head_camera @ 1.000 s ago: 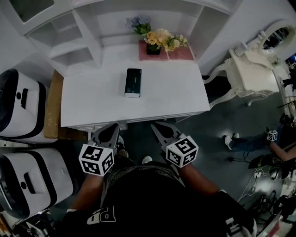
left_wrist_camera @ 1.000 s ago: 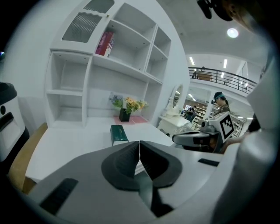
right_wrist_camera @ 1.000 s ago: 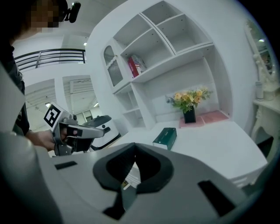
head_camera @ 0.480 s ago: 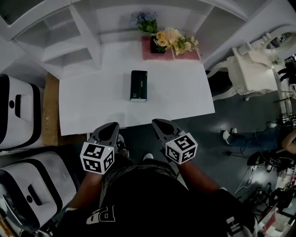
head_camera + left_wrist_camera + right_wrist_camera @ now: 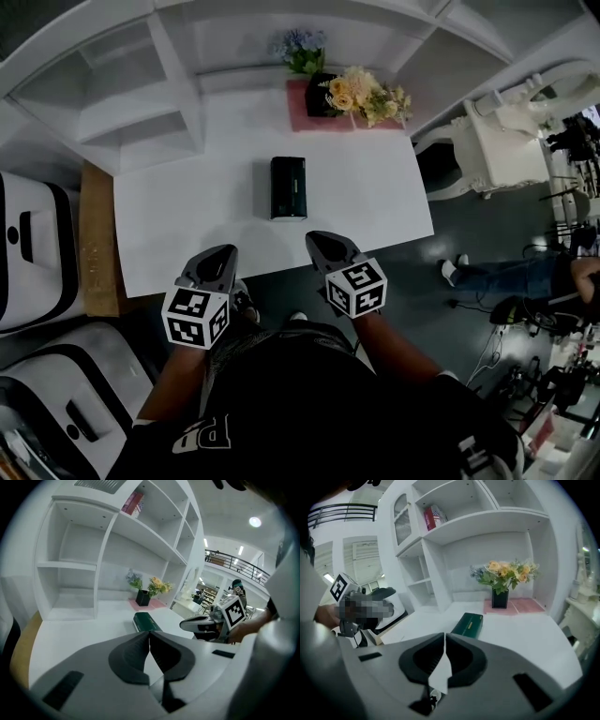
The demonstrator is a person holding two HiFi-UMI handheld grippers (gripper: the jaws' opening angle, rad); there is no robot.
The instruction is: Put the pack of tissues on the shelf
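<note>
My left tongs [image 5: 223, 255] and right tongs [image 5: 317, 242] are both closed and empty at the near edge of the desk [image 5: 178, 225]; the pack of tissues [image 5: 289, 187] lies ahead, between them; I judge this the approach; next, open one pair and reach forward to clamp it.

A staged home set in a big hall: white shelf unit [image 5: 141, 94], flowers [image 5: 367, 94], ornate dressing table [image 5: 502, 141], cables [image 5: 492, 349] on the floor [image 5: 412, 272], railed gallery [image 5: 243, 566] beyond

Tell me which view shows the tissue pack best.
Head view: the tissue pack lies whole, seen from above, on the white table. Both gripper views show it foreshortened beyond their shut jaws.
</note>
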